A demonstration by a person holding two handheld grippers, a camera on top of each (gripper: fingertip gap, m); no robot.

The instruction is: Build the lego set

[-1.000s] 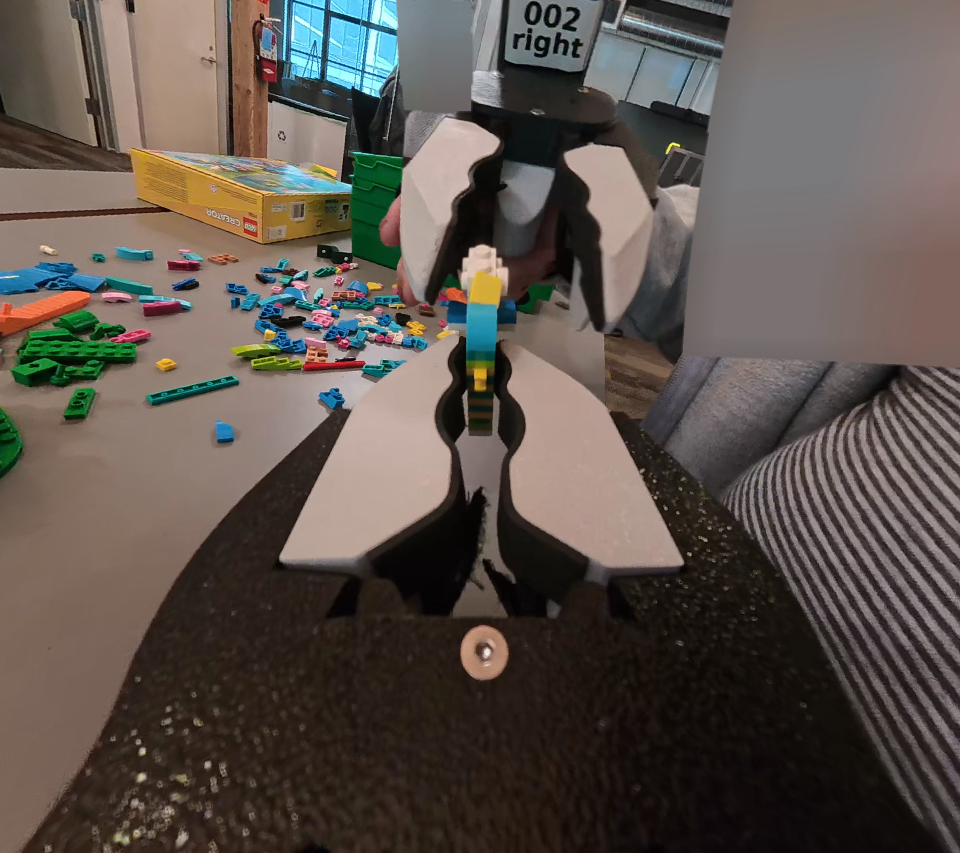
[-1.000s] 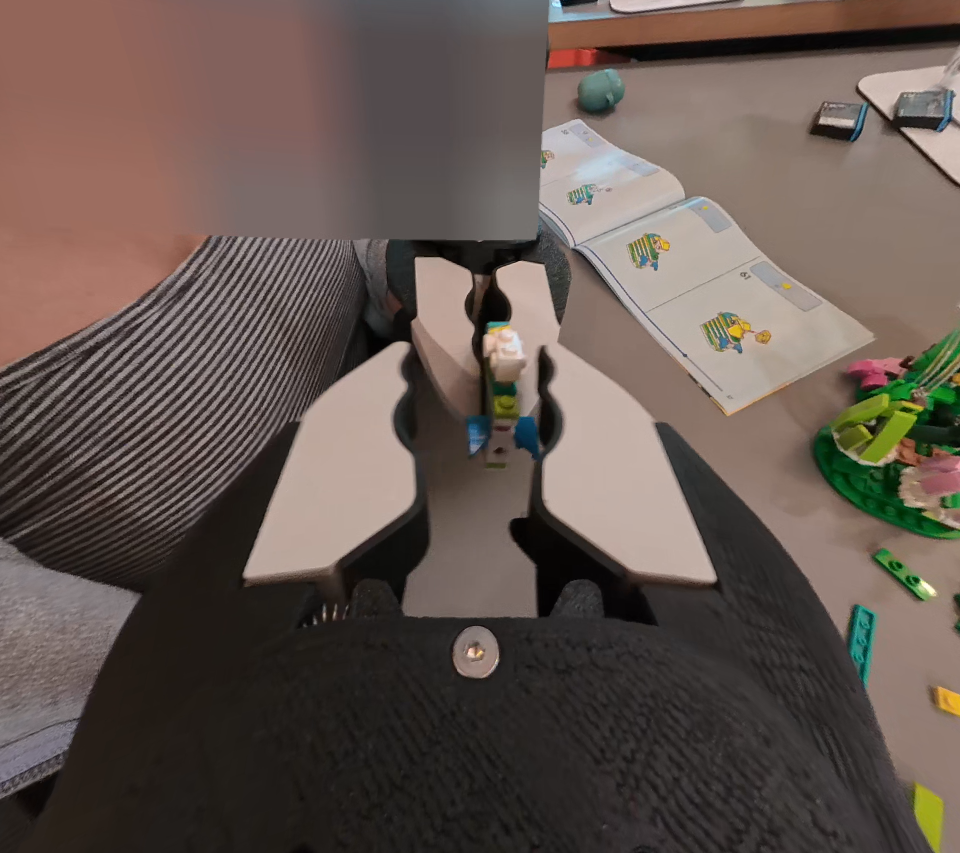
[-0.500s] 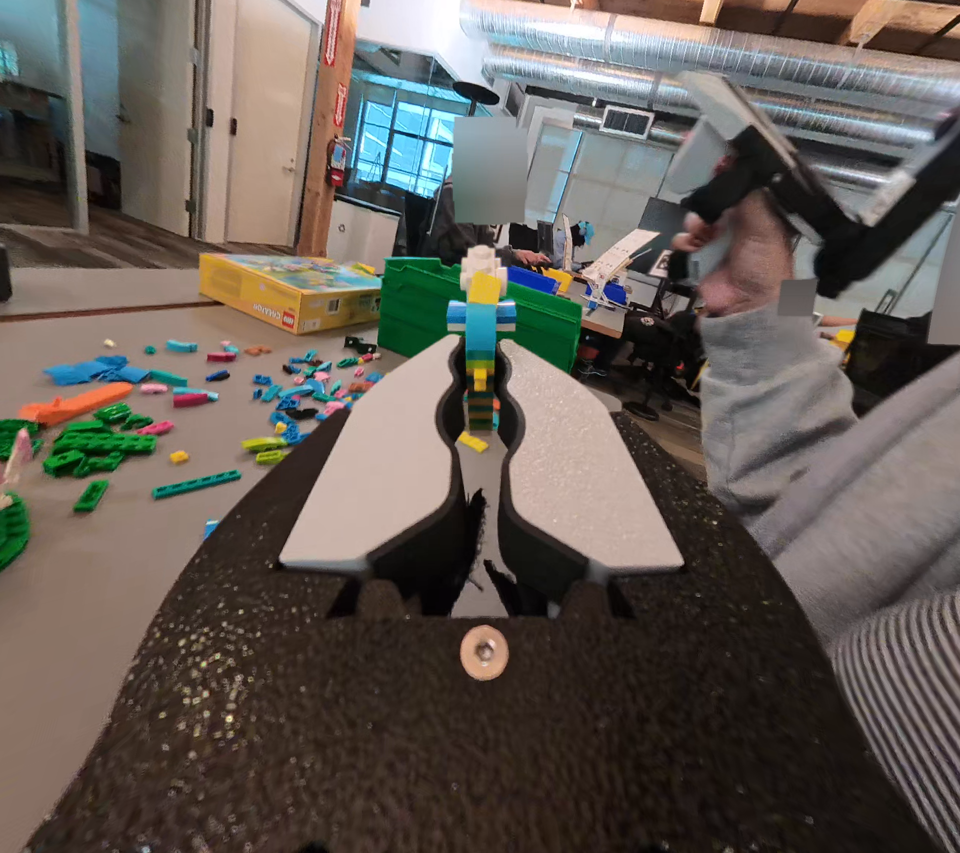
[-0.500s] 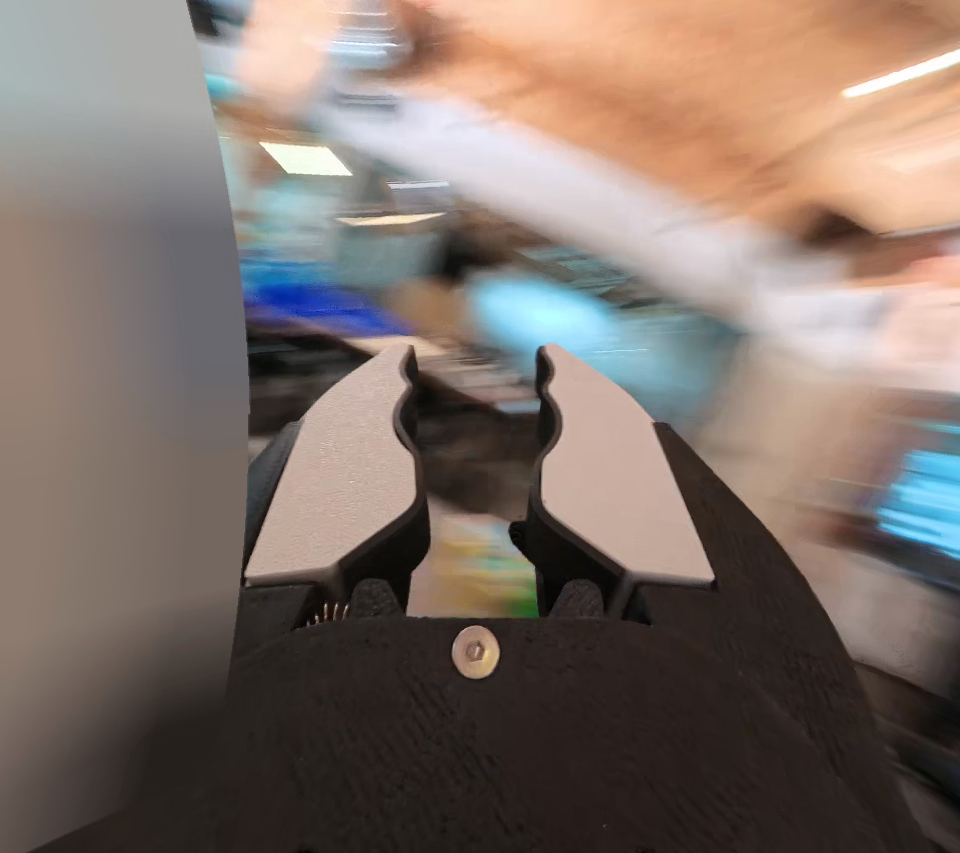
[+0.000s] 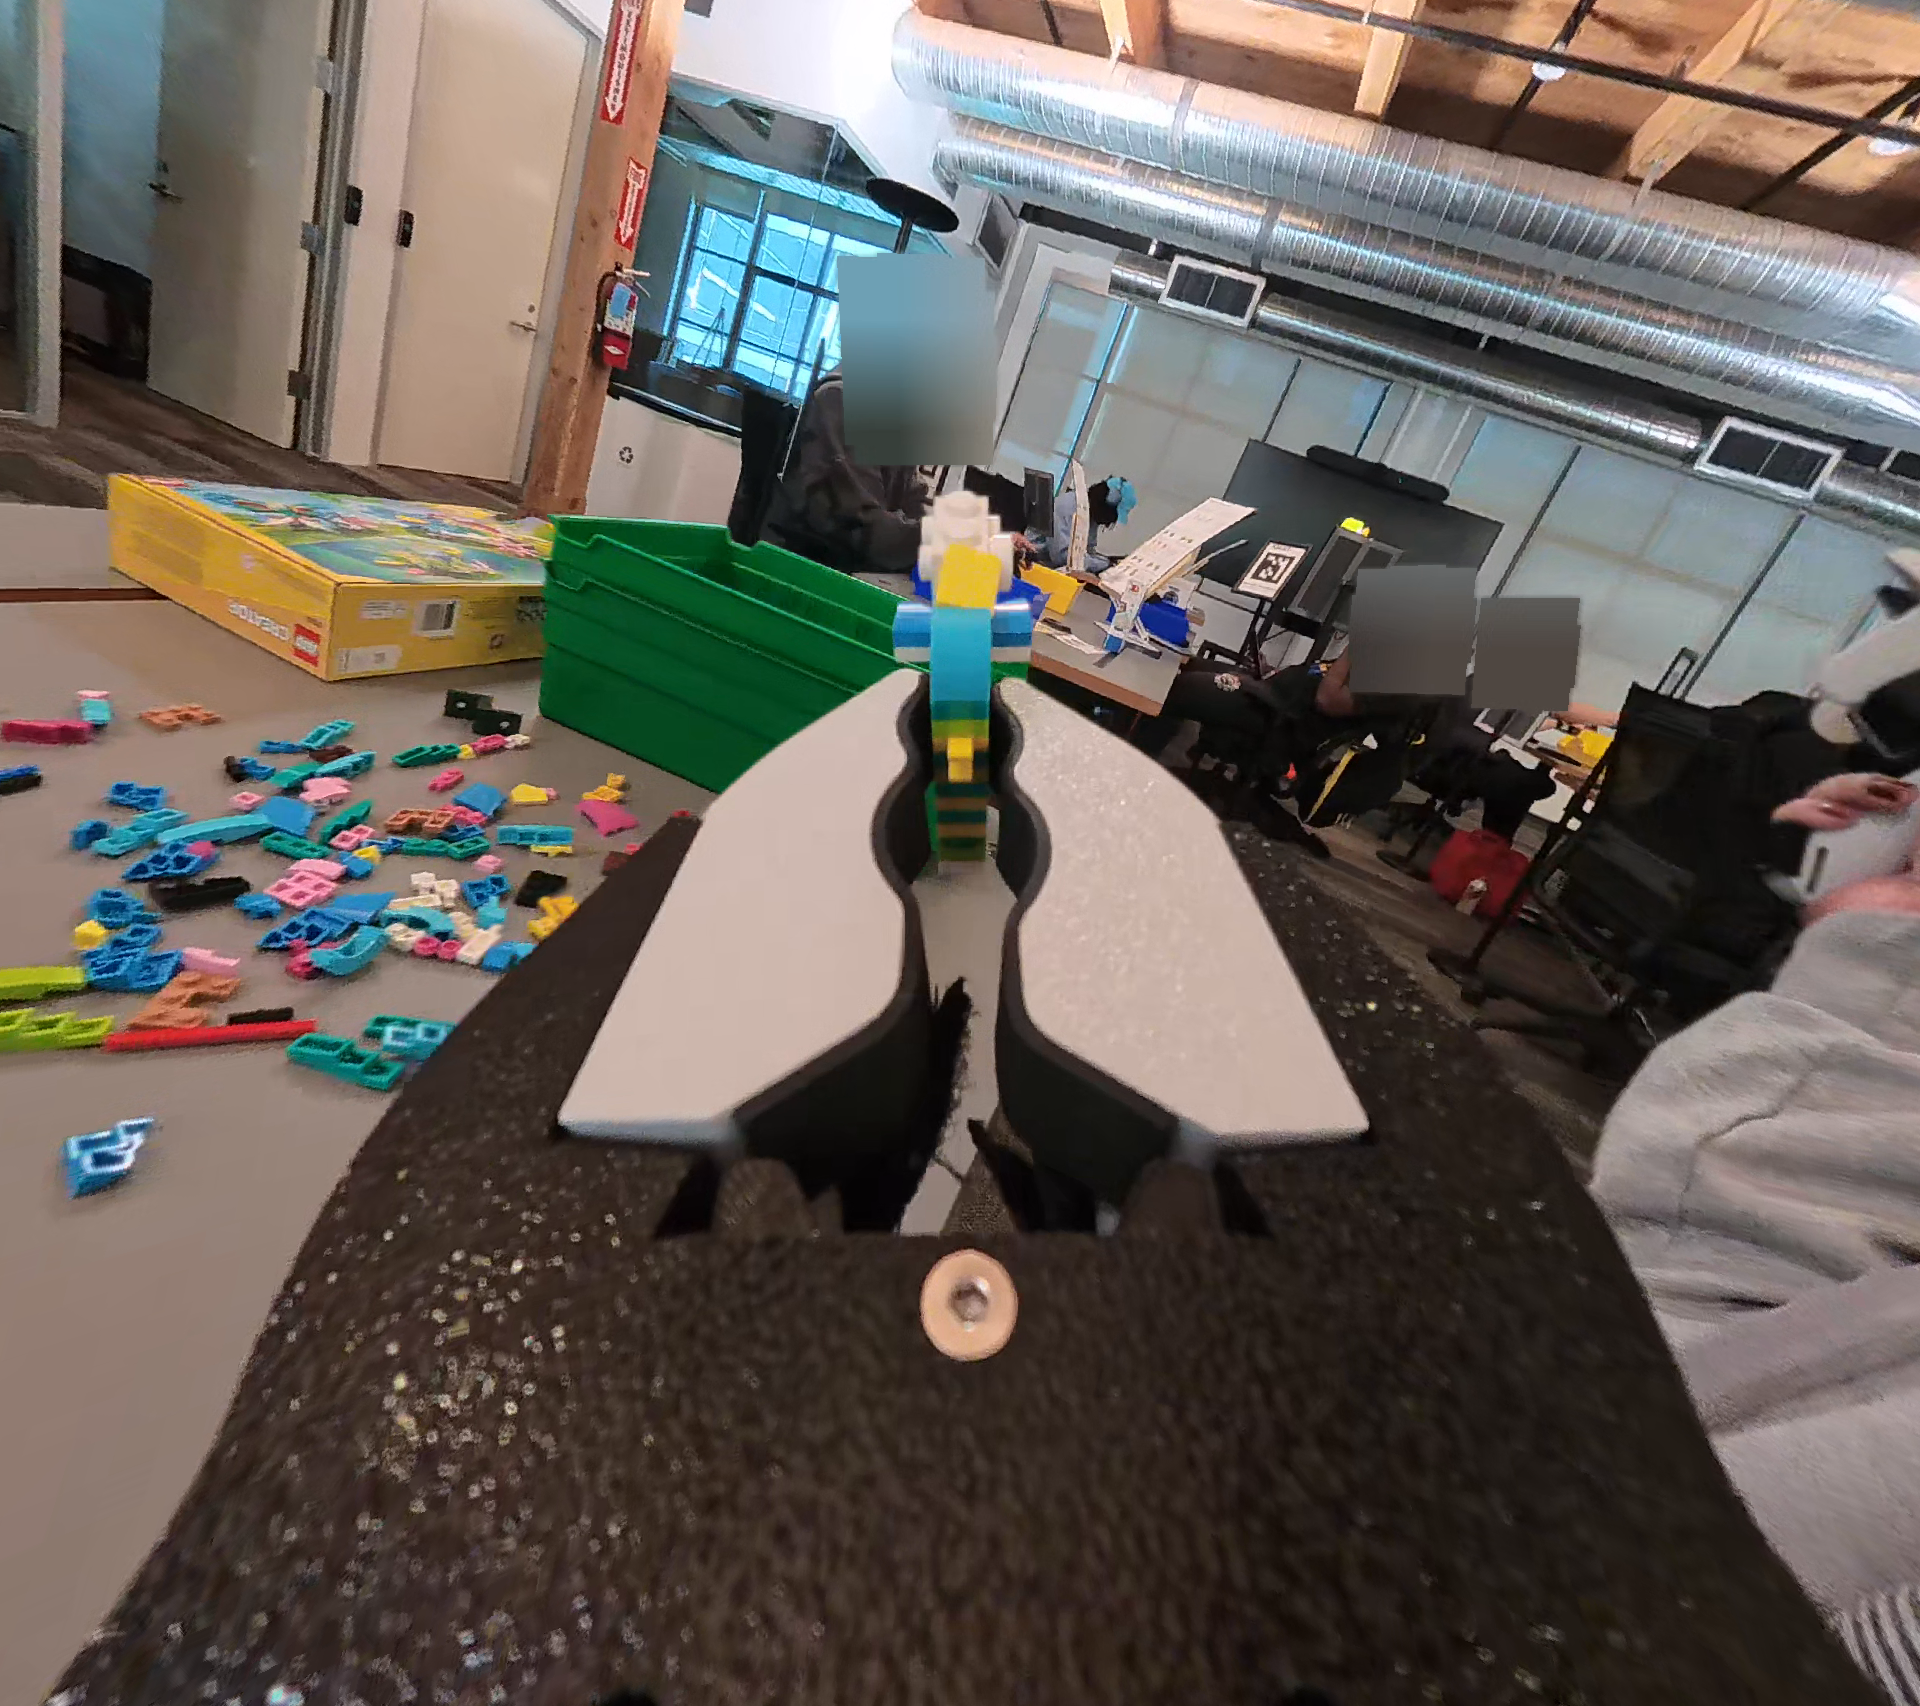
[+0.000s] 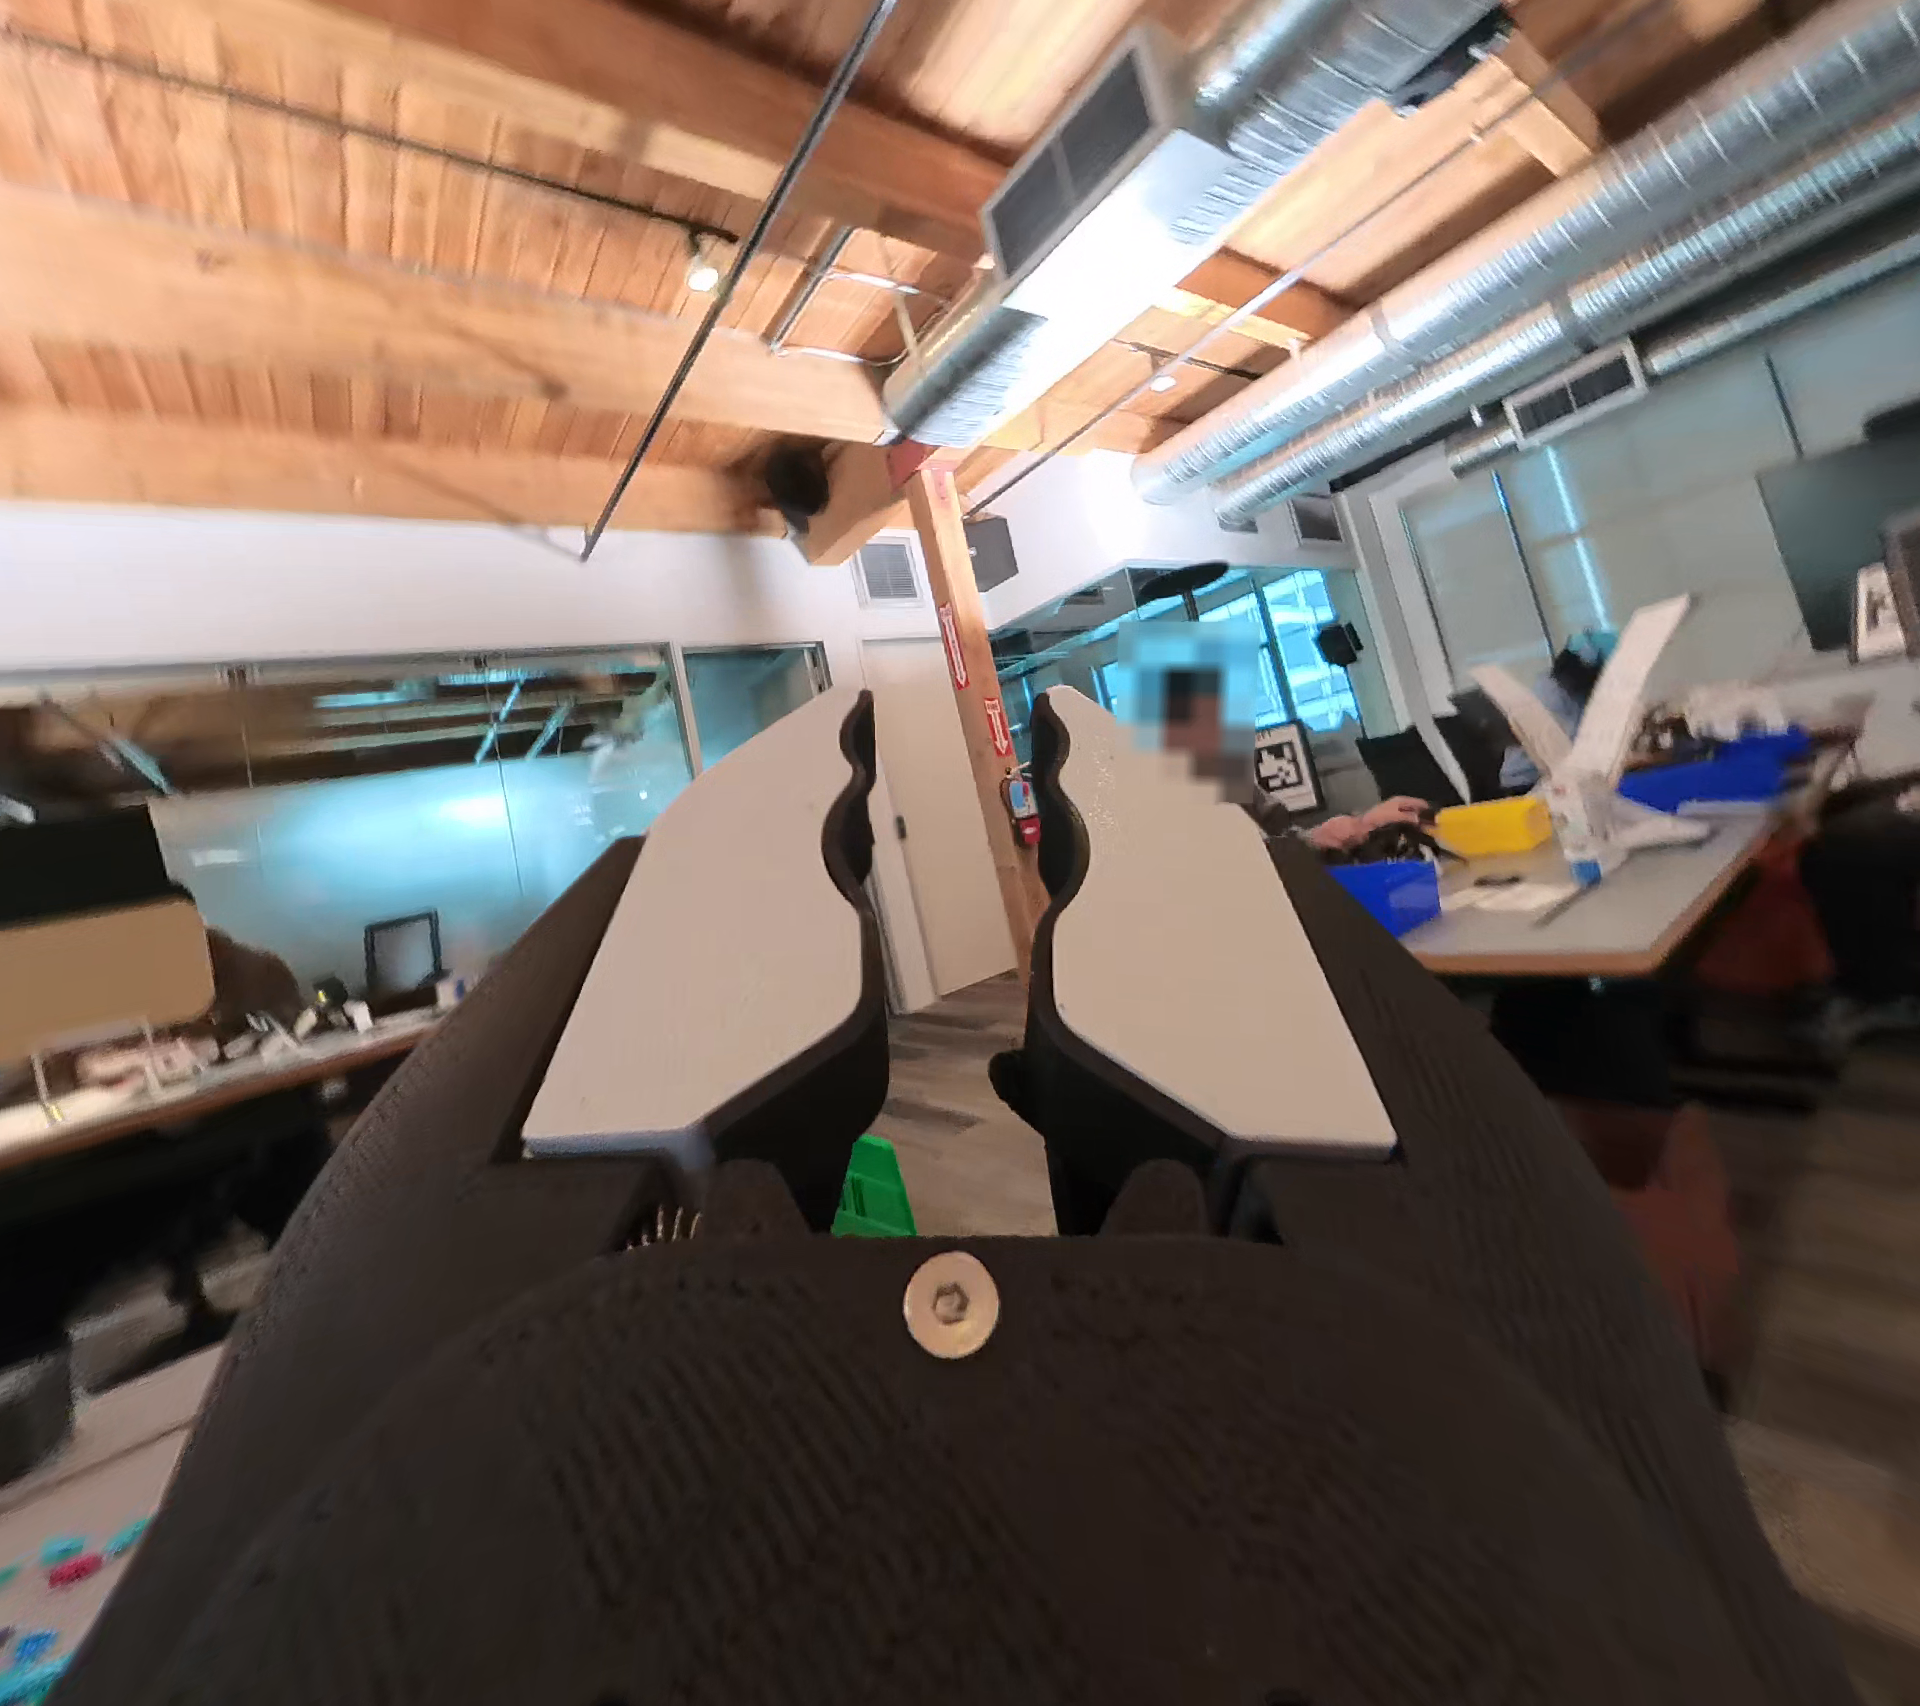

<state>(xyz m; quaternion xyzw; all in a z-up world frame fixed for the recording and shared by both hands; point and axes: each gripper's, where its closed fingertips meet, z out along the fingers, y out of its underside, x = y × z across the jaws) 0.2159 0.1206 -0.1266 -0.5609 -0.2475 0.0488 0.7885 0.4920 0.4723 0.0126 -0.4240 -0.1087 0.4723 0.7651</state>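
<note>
Right gripper (image 6: 951, 721) swung away; striped lego figure (image 5: 961, 700) upright.

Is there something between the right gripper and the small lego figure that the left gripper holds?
This cannot be settled. The right gripper is open, empty and points up toward the ceiling, so its view does not show the lego figure. The left gripper clamps the figure upright above the table, with nothing visible close around it.
</note>
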